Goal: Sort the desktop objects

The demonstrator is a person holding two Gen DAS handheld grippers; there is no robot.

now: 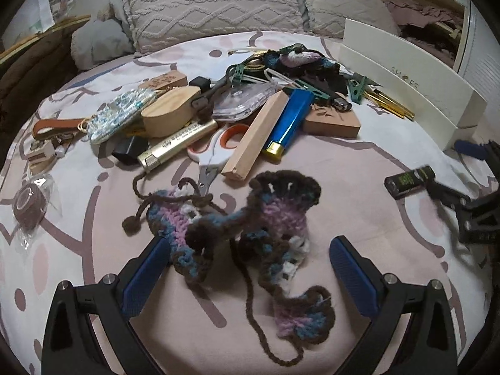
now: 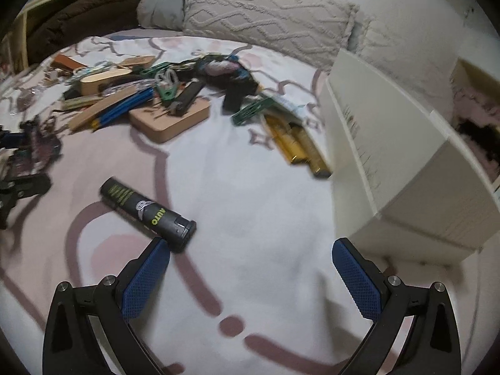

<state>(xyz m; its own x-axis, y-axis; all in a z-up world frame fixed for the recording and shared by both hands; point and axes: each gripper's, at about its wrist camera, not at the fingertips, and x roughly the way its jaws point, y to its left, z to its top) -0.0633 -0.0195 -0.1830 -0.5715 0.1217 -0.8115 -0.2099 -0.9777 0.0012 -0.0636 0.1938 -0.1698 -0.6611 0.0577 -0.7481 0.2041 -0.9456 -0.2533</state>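
Crochet piece [image 1: 243,228] lies on the bedspread [image 1: 343,156], in front of the clutter pile. Scissors [image 1: 215,153] just behind it, wood stick [image 1: 254,137] to their right. Lighter [image 2: 148,211] lies apart to the right; box [image 2: 390,156] far right, pillows [image 1: 212,9] behind.

My feeds are dim and flat, with soft indoor light and only faint shadows. Both fisheyes bend hard toward black corners. The right view smears with motion blur, worst around the white box [image 2: 390,156] at 3 o'clock. The left view's blur sits at 3 o'clock.
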